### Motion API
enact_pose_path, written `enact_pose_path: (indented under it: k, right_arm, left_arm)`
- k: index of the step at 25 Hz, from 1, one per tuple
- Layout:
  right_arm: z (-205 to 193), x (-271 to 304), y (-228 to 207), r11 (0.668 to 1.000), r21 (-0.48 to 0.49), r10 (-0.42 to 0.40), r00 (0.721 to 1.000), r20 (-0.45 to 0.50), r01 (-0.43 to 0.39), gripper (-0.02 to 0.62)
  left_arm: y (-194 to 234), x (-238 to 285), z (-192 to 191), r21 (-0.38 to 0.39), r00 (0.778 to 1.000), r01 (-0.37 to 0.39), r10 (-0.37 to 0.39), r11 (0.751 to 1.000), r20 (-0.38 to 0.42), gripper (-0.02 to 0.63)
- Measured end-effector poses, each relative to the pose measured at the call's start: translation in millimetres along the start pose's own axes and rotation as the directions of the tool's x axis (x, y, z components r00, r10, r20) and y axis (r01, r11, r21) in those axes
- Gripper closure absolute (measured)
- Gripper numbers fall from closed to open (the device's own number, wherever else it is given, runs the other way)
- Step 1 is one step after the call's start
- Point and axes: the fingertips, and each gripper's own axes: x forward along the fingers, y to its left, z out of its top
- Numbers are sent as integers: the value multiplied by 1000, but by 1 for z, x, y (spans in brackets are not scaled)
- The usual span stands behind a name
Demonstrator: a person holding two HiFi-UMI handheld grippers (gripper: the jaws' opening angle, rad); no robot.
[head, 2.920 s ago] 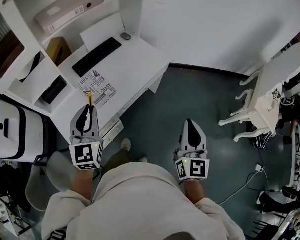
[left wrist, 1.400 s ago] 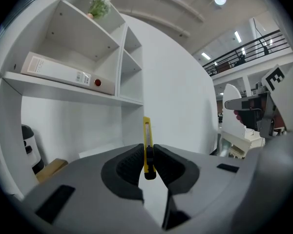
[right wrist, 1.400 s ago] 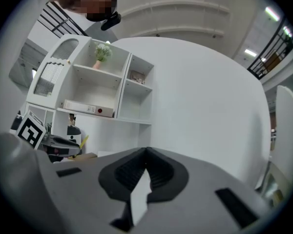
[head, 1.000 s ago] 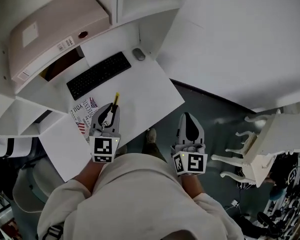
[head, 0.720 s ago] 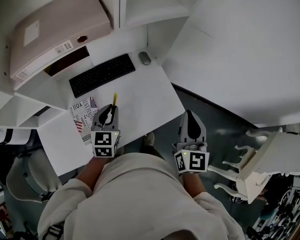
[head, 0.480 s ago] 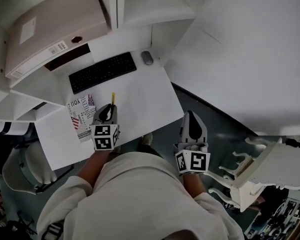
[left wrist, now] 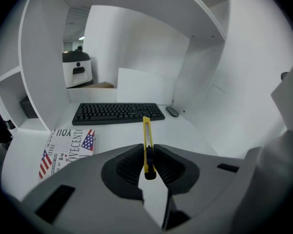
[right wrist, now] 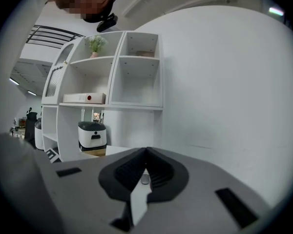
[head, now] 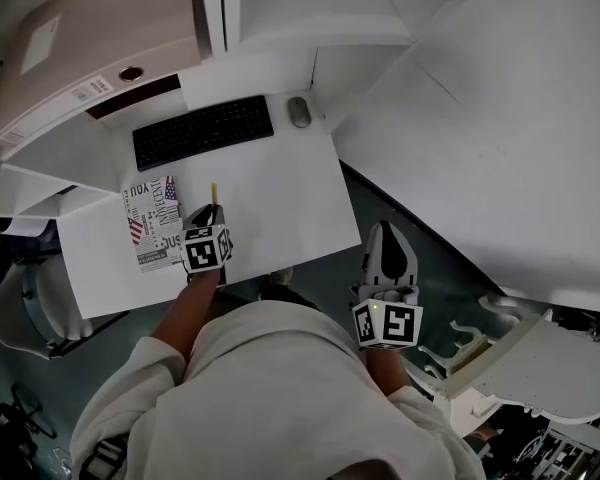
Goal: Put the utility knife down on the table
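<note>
White walls [head: 500,98], dk teal floor [head: 450,268], white table [head: 280,188] w/ shelf unit [right wrist: 136,82], white chair [head: 540,358].

White table [head: 280,198], black keyboard [head: 203,131], grey mouse [head: 299,111] just beside it, printed leaflet [head: 150,223] lying flat

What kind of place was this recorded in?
Probably an office or study corner: a white desk with a black keyboard and mouse, set into white shelving that holds a large binder.

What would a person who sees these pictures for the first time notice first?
The yellow knife, clamped in the left gripper over the white table. Beyond it lies a black keyboard; a printed booklet with a flag lies to the left of the gripper.
</note>
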Motion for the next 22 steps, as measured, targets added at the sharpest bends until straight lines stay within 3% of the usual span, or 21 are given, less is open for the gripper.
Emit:
enact_pose_path:
  k: [8, 22]
  right_arm:
    - [-13, 14, -23, 1000, 1, 19, 999, -31, -19, 592]
    - [-32, 36, -57, 1000, 14, 11, 996, -91, -10, 592]
  left_arm:
    - [17, 41, -28, -65, 991, -89, 82, 994, -102, 541]
    - [21, 102, -51, -195, 960, -154, 100, 969, -260, 541]
